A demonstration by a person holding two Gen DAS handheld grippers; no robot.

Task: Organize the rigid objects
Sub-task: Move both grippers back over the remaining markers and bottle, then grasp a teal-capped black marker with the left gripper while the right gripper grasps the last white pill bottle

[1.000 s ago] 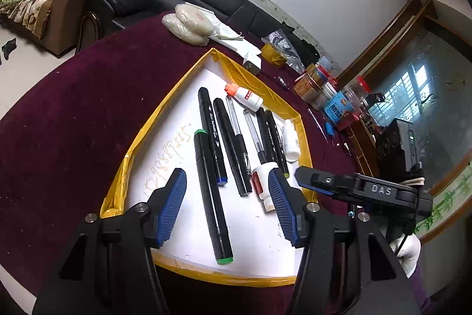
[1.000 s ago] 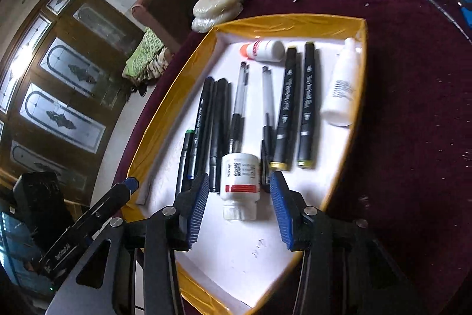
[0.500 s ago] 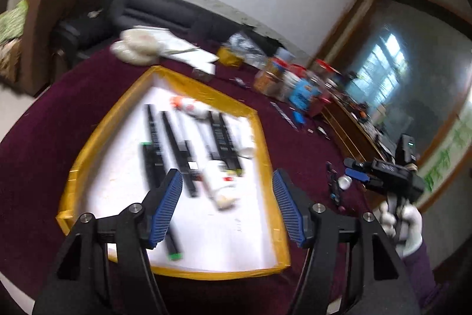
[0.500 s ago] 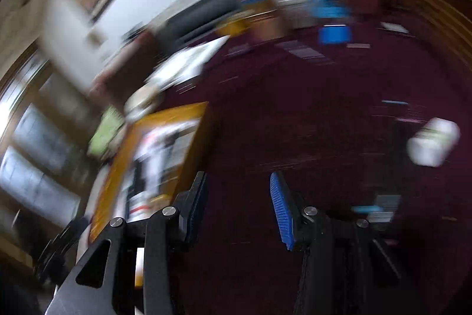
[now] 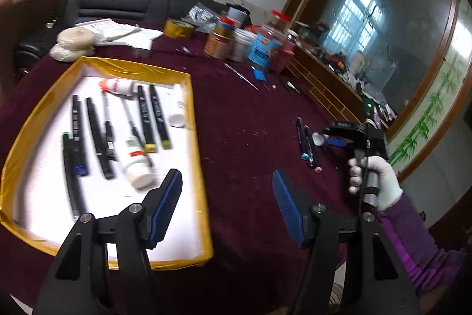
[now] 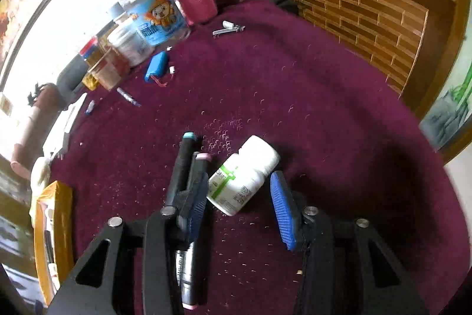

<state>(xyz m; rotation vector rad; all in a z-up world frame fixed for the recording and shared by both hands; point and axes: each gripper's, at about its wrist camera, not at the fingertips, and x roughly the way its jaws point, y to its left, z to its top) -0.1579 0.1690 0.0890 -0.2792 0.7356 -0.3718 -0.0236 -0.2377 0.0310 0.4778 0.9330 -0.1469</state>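
Right gripper point(image 6: 240, 200) jaws opening around white bottle point(image 6: 244, 174), nothing pinched, two markers point(image 6: 188, 164) just left of bottle, left gripper point(image 5: 227, 204) spread wide, empty

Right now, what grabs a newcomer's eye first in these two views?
Probably the yellow-rimmed tray on the left of the maroon tablecloth, with black markers lined up on its white floor beside a white bottle with a red band. Next, the right tool, jaws opening, over a white bottle with a green stripe lying on the cloth beside two loose markers.
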